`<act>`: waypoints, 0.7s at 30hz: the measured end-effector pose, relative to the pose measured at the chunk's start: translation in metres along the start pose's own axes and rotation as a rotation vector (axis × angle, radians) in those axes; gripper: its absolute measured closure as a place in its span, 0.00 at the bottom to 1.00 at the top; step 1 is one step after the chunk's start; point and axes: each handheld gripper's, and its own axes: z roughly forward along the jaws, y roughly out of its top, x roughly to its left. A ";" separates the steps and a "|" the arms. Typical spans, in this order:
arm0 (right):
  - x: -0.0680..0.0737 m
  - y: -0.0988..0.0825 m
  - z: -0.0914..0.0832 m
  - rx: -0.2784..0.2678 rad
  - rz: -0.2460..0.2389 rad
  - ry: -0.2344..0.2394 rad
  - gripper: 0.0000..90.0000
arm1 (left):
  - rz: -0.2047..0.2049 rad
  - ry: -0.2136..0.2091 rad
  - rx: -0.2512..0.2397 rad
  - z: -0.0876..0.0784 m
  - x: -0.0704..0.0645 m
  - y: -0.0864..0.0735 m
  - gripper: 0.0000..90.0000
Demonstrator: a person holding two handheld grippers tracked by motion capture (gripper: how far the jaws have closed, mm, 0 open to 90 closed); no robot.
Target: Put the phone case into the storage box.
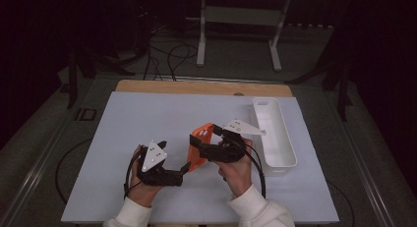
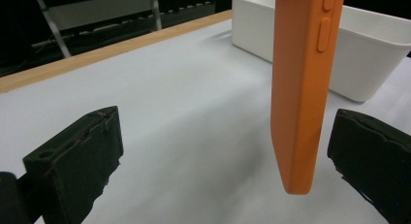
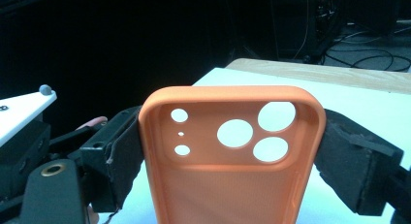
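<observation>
The right gripper (image 3: 232, 156) clamps an orange phone case (image 3: 231, 151) by its side edges, held upright above the white mat (image 1: 147, 119); the left gripper (image 2: 232, 156) gapes wide around its lower end, pads untouching; no writing visible

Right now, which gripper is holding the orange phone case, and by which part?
The right gripper clamps the orange phone case by its two long side edges; the left gripper is open around its lower end.

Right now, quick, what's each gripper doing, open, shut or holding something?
Left gripper: open; the orange silicone phone case hangs between its jaws, untouched.
Right gripper: shut on the phone case, jaws pressing both its long sides.
</observation>
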 end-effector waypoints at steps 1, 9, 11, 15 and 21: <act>0.000 0.000 0.000 0.000 -0.002 -0.002 0.18 | 0.001 -0.001 0.000 -0.001 0.001 0.000 0.00; -0.002 0.001 0.000 0.002 -0.007 -0.012 0.18 | 0.001 0.013 -0.001 -0.005 0.007 -0.002 0.00; -0.003 0.002 0.000 0.003 -0.009 -0.015 0.18 | -0.001 0.022 -0.001 -0.008 0.011 -0.004 0.00; -0.004 0.002 0.000 0.005 -0.012 -0.021 0.18 | -0.003 0.028 -0.002 -0.011 0.015 -0.005 0.00; -0.005 0.004 0.001 0.007 -0.013 -0.027 0.18 | -0.005 0.029 0.002 -0.015 0.020 -0.006 0.00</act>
